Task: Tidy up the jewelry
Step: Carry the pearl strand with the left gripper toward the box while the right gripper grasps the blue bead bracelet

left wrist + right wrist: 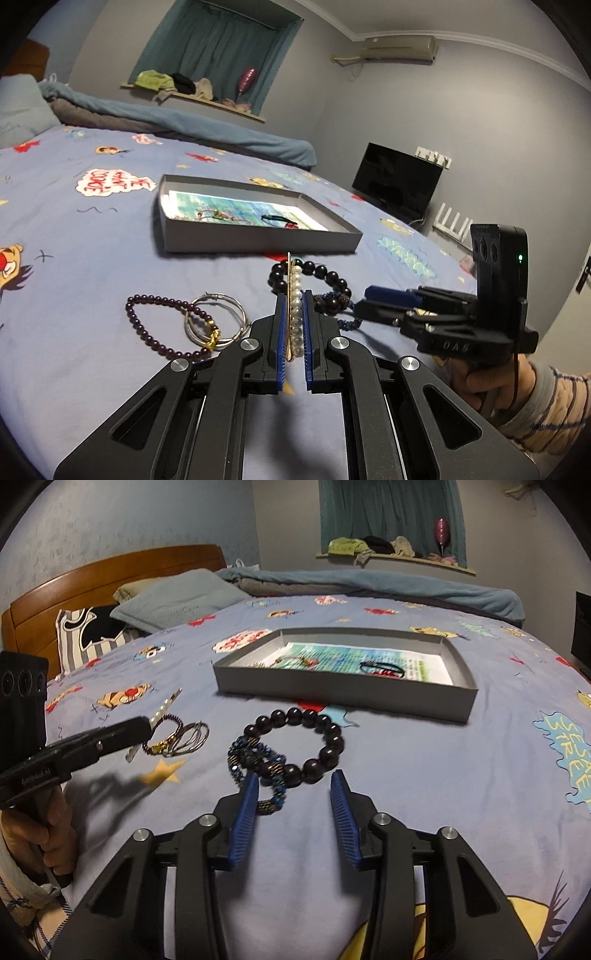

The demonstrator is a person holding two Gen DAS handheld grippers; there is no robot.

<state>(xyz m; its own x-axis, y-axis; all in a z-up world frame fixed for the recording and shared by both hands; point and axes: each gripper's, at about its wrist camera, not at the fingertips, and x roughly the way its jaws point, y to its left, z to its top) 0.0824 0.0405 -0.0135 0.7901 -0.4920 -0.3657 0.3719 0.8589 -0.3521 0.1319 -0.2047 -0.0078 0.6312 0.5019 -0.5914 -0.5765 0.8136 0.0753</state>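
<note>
Your left gripper [295, 325] is clamped on a gold-backed pearl hair clip [295, 306]. The purple bead bracelet [162, 325], silver hoops [218, 317] and black bead bracelet [306, 746] lie unsorted on the bed; the grey box [343, 690] holds few pieces. Your right gripper [295, 805] hovers apart.

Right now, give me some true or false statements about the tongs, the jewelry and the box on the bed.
1. The left tongs are shut on a pearl clip. True.
2. The right tongs grip the black bracelet. False: they are open, with nothing between them.
3. The grey box already holds some jewelry. True.
4. The purple bracelet lies in the box. False: it lies on the sheet, against the silver hoops.
5. The box has a lid on. False: it is open on top.
</note>
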